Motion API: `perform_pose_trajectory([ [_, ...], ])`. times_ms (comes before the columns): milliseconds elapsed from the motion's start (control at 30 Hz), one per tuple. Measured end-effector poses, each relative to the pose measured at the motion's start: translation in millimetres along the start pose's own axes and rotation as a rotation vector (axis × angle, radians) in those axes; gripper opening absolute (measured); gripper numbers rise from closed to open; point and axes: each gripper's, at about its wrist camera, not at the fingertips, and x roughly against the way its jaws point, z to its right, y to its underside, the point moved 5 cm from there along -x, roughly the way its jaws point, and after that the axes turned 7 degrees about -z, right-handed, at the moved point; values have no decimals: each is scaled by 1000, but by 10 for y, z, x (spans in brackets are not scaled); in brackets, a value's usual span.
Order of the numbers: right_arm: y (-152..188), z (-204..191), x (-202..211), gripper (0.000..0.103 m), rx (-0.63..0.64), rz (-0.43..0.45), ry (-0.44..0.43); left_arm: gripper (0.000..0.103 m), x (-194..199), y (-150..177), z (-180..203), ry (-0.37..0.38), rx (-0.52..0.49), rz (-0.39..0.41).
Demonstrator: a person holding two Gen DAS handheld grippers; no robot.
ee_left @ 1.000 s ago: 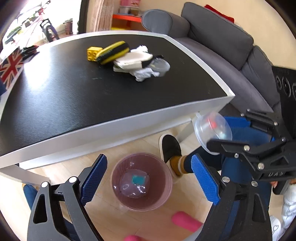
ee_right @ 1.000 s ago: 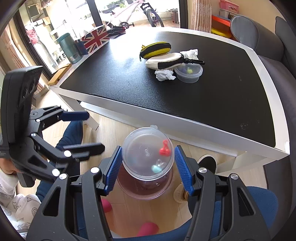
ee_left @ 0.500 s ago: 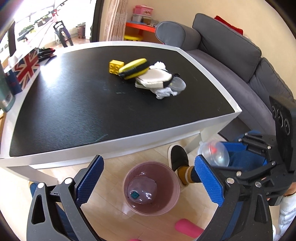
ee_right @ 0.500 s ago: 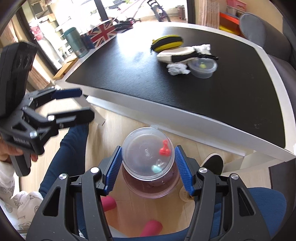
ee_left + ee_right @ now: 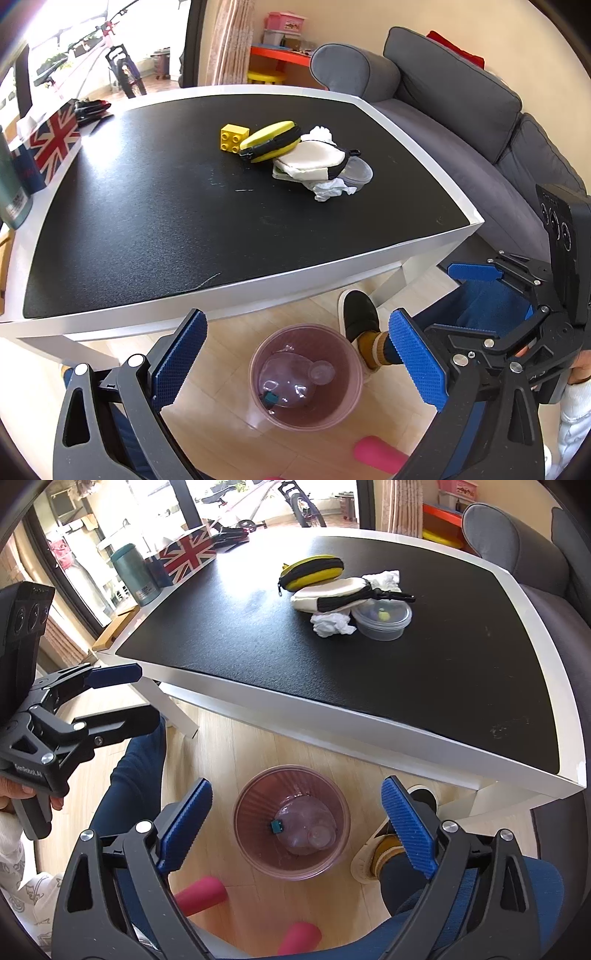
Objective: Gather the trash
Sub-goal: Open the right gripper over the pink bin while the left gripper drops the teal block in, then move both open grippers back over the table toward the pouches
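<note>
A pink translucent bin (image 5: 306,376) (image 5: 291,823) stands on the floor by the table's front edge, with clear plastic containers (image 5: 308,832) lying inside. My left gripper (image 5: 295,362) is open and empty above the bin. My right gripper (image 5: 295,819) is open and empty above the bin too. On the black table lie a crumpled white tissue (image 5: 330,190) (image 5: 332,624), a second tissue (image 5: 384,579) and a clear lidded tub (image 5: 382,618) (image 5: 356,171).
A yellow pouch (image 5: 271,142), a white pouch (image 5: 332,598) and a yellow toy brick (image 5: 233,137) lie on the table (image 5: 147,221). A Union Jack box (image 5: 188,555) and a green flask (image 5: 135,574) stand at its far side. A grey sofa (image 5: 461,110) is on the right. My foot (image 5: 360,321) is beside the bin.
My right gripper opened and let go of the clear lidded container, which now lies in the bin. Both grippers have drawn back a little from the table.
</note>
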Motion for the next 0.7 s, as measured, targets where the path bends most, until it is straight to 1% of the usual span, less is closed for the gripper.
perform_pose_trajectory([
  [300, -38, 67, 87, 92, -16, 19, 2, 95, 8, -25, 0, 3, -6, -1],
  [500, -171, 128, 181, 92, -26, 48, 9, 95, 47, -119, -9, 3, -11, 11],
  [700, -370, 226, 287, 92, -39, 88, 15, 95, 114, -280, -31, -5, -19, 30],
])
